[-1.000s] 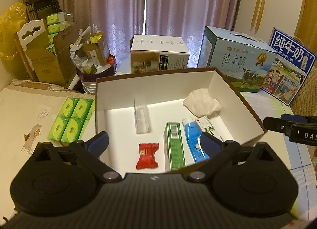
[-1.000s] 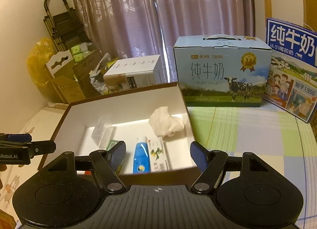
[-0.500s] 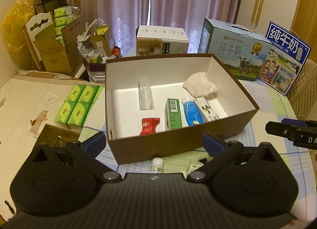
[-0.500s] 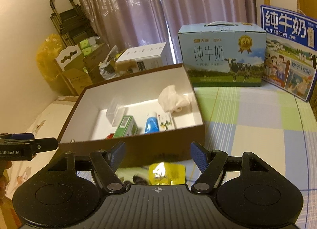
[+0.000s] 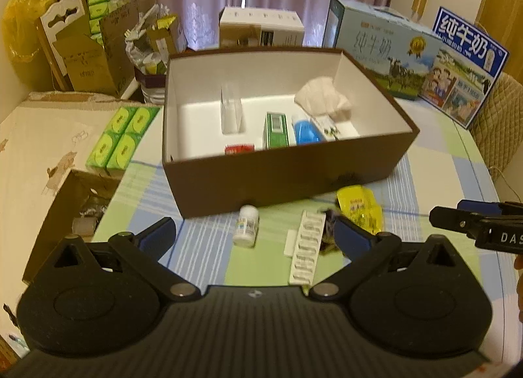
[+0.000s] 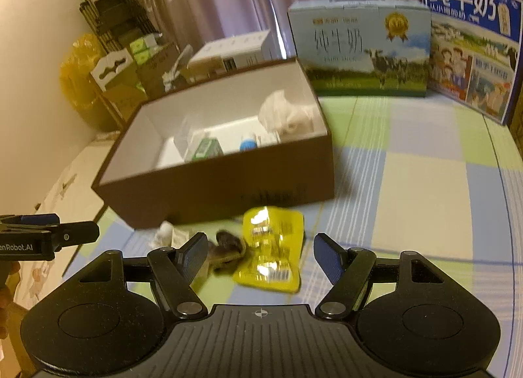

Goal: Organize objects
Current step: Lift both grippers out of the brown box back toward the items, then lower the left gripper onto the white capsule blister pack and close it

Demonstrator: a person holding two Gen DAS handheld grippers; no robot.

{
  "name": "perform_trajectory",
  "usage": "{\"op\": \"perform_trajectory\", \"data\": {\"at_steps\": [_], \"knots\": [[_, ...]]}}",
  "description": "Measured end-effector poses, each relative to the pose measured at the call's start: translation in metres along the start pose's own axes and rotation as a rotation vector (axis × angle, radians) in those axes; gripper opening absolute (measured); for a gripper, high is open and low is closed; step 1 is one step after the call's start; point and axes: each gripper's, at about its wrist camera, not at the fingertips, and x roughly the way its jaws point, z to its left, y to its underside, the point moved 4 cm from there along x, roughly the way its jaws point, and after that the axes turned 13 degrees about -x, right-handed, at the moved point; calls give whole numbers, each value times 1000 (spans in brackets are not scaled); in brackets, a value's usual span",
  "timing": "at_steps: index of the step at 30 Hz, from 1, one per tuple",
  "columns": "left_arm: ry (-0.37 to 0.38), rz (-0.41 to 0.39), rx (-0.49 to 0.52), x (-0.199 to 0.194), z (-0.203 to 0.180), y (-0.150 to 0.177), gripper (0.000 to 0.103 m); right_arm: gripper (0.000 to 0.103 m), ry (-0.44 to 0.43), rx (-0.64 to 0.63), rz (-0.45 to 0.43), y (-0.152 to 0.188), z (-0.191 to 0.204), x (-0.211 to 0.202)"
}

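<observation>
A brown box [image 5: 287, 175] with a white inside holds a clear case, a green carton [image 5: 276, 131], a blue tube, a red packet and a crumpled tissue [image 5: 322, 100]. In front of it lie a small white bottle [image 5: 245, 226], a white blister strip [image 5: 305, 247], a dark object and a yellow packet [image 5: 359, 206]. My left gripper [image 5: 253, 234] is open and empty above the bottle and strip. My right gripper [image 6: 261, 253] is open and empty, with the yellow packet [image 6: 271, 257] and the dark object [image 6: 227, 247] between its fingers.
Two milk cartons [image 5: 385, 51] [image 5: 464, 64] stand behind and right of the box, a white box [image 5: 261, 28] behind it. Green tissue packs [image 5: 121, 137] lie to the left, with cardboard boxes [image 5: 94, 51] beyond. An open carton [image 5: 65, 211] sits beside the table's left edge.
Both grippers have pulled back and down from over the box. The bottle, blister strip and yellow packet in front of the box have come into view. Both grippers stay open.
</observation>
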Motion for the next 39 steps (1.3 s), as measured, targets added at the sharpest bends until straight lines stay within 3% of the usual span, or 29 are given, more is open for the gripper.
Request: {"op": "perform_trajectory", "data": {"at_steps": [8, 19, 32, 39], "knots": [[-27, 73, 15, 18, -2, 22, 99, 69, 8, 13, 69, 25, 1, 11], [-4, 144, 40, 46, -9, 40, 94, 69, 21, 39, 129, 41, -3, 22], [6, 185, 136, 82, -32, 50, 73, 69, 50, 68, 167, 51, -12, 32], [5, 195, 162, 101, -42, 45, 69, 69, 62, 80, 177, 53, -17, 34]]}}
